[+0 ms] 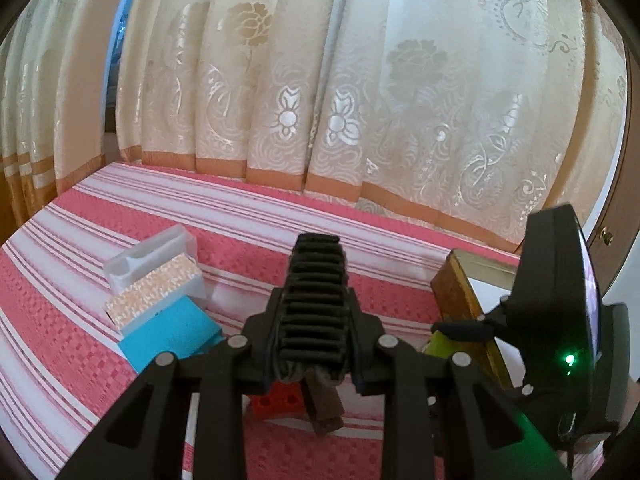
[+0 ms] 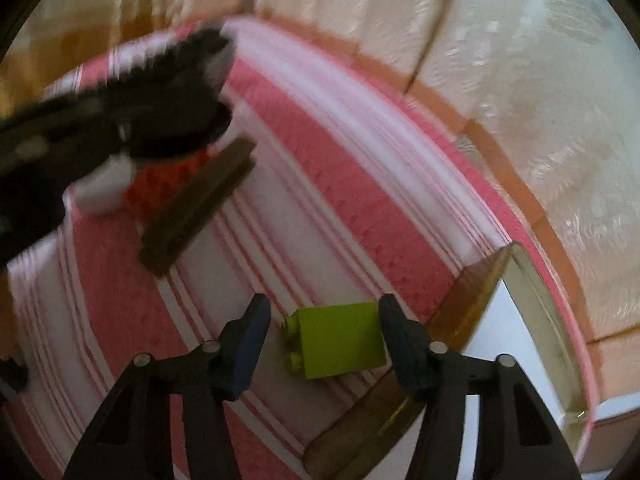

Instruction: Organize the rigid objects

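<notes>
Between the fingers of my right gripper (image 2: pixel 324 336) lies a lime-green block (image 2: pixel 340 342) on the striped cloth (image 2: pixel 340 184). The far finger appears to touch the block's side; the near finger stands clear of it, with a gap of cloth showing. I read these jaws as part-open around the block and not yet gripping it. Just beyond the far finger sits a shallow box with a wooden rim (image 2: pixel 472 300) and a pale floor.

My left gripper (image 1: pixel 314 300) has its ribbed fingers drawn together. A brown strip (image 1: pixel 326 408) hangs just below the fingertips, and I judge it pinched between them. A red studded brick (image 1: pixel 278 402) lies on the cloth beside that strip, apart from the fingers. Off to the left of the fingers lie a blue block (image 1: pixel 172 332), a patterned orange block (image 1: pixel 154 292) and a clear plastic case (image 1: pixel 160 252), close together.

Step in hand, by my judgement: taking the lime-green block. The next move calls for full closure until both pads bear on it, then a lift and a short carry over the wooden rim. The box is a probable destination, not a confirmed one.
</notes>
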`<state>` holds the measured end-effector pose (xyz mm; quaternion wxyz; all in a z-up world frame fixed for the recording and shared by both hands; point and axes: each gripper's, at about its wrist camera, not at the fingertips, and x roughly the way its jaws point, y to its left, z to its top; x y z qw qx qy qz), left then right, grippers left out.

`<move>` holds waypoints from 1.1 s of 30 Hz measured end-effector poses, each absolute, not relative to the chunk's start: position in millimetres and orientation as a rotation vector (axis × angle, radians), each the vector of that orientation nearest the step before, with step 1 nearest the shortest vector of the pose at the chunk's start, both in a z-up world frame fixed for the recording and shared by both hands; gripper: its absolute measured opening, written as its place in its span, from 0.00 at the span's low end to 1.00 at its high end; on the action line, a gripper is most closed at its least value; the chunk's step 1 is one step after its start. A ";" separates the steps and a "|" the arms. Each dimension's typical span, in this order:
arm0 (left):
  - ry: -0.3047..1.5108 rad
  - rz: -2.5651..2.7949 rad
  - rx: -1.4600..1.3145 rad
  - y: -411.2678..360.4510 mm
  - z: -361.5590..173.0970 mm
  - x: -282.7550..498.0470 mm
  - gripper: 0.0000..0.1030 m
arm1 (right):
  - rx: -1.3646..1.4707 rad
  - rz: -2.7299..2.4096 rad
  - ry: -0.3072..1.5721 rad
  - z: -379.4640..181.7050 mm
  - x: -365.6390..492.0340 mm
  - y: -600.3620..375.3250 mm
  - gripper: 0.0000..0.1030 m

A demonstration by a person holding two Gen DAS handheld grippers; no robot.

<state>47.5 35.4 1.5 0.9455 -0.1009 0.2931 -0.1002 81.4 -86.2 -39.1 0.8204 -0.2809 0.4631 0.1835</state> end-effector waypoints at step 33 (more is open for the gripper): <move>0.486 -0.193 -0.121 10.4 3.4 35.2 0.25 | 0.038 0.080 0.440 20.1 9.5 -154.4 0.44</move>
